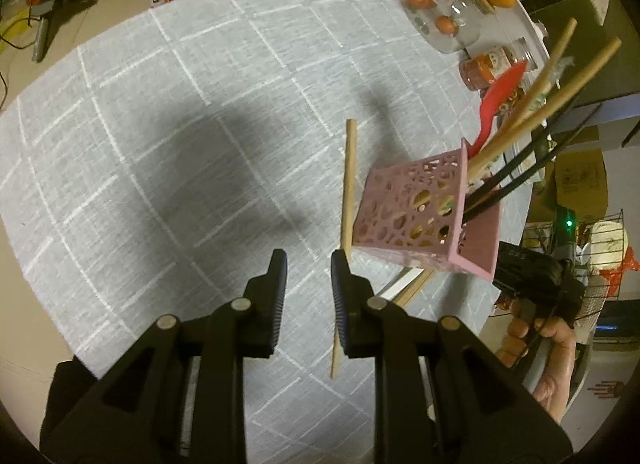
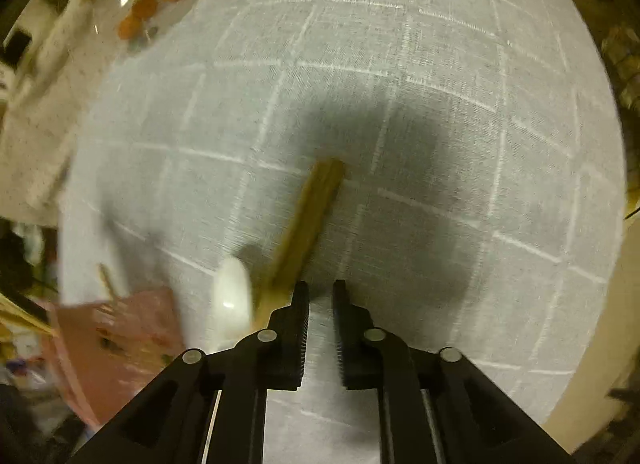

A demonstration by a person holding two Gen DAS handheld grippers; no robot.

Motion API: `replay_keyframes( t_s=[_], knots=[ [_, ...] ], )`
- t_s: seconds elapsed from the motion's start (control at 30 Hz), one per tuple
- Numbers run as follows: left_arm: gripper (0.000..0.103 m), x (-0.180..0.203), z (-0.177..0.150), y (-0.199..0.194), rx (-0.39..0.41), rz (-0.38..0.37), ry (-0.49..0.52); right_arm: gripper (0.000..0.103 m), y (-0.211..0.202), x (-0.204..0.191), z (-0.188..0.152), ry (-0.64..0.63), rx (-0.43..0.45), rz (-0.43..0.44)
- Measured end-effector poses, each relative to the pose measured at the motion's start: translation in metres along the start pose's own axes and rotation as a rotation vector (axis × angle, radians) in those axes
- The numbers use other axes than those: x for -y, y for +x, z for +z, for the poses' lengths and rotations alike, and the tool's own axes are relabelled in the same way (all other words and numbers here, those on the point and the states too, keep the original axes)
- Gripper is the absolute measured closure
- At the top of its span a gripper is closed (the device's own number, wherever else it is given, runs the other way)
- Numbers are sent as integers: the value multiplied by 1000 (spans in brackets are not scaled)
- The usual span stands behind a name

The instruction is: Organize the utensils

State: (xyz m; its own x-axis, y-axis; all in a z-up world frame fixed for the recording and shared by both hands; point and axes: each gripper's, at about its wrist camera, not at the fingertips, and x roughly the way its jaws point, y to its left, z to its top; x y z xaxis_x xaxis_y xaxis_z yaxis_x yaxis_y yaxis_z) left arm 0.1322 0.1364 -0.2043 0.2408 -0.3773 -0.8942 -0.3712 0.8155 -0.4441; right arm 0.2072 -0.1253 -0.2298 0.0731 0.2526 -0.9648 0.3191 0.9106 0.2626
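From my left wrist, my left gripper (image 1: 309,264) stands moderately wide and holds nothing. 1 wooden chopstick (image 1: 349,188) lies on the grey checked surface (image 1: 160,144), its long axis running almost straight ahead, passing just beside my right-hand finger. The pink holder (image 1: 420,208) sits just right of it, near the surface's edge, already carrying 2 wooden sticks, a red spatula (image 1: 500,92) and dark utensils. I judge a small shift right would centre the chopstick between my fingers. Open cloth lies to the left; jars (image 1: 444,12) stand well beyond.

From my right wrist, blurred, my right gripper (image 2: 321,292) is narrow, a small gap showing, nothing between the fingers. A wooden handle (image 2: 308,220) angles up-right just left of my fingers, beside a white spoon-like piece (image 2: 232,300). The holder is at lower left.
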Motion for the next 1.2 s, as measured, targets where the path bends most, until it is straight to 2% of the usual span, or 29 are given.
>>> replay_keyframes(
  t_s=[0.1, 0.3, 0.33, 0.4, 0.43, 0.53, 0.63, 0.67, 0.7, 0.8, 0.87, 0.93, 1.07, 1.17, 1.2],
  knots=[
    [80, 1, 0, 9, 3, -13, 9, 89, 1, 1, 3, 5, 0, 16],
    [80, 11, -10, 38, -69, -75, 29, 87, 3, 7, 0, 7, -18, 42],
    [79, 12, -14, 41, -78, -75, 39, 86, 2, 7, -1, 3, -19, 45],
    [66, 14, -21, 45, -91, -70, 49, 80, 0, 14, -5, -9, -22, 41],
    [65, 14, -24, 47, -94, -70, 50, 77, -2, 16, -7, -16, -21, 39],
    [64, 11, -33, 53, -107, -75, 37, 74, -4, 21, -8, -15, -20, 31],
    [65, 16, -41, 52, -72, -48, 68, 72, -6, 25, -8, -4, -18, 28],
    [73, 17, -44, 51, -63, -32, 82, 71, -6, 26, -8, -1, -18, 31],
    [87, 18, -47, 52, -64, -15, 96, 70, -6, 25, -8, -1, -18, 32],
    [97, 17, -51, 56, -90, -18, 108, 68, -9, 28, -11, -7, -17, 32],
    [100, 14, -52, 51, -89, -11, 113, 67, -10, 30, -12, -9, -17, 35],
    [101, 4, -49, 42, -84, 38, 105, 66, -9, 30, -11, -11, -15, 33],
    [102, -24, -39, 33, -143, 96, 77, 64, -10, 31, -11, -8, -16, 28],
    [101, -26, -28, 21, -117, 71, 76, 63, -11, 30, -11, -5, -12, 29],
    [95, -24, -23, 19, -101, 52, 73, 63, -12, 30, -11, -5, -10, 30]
  ],
)
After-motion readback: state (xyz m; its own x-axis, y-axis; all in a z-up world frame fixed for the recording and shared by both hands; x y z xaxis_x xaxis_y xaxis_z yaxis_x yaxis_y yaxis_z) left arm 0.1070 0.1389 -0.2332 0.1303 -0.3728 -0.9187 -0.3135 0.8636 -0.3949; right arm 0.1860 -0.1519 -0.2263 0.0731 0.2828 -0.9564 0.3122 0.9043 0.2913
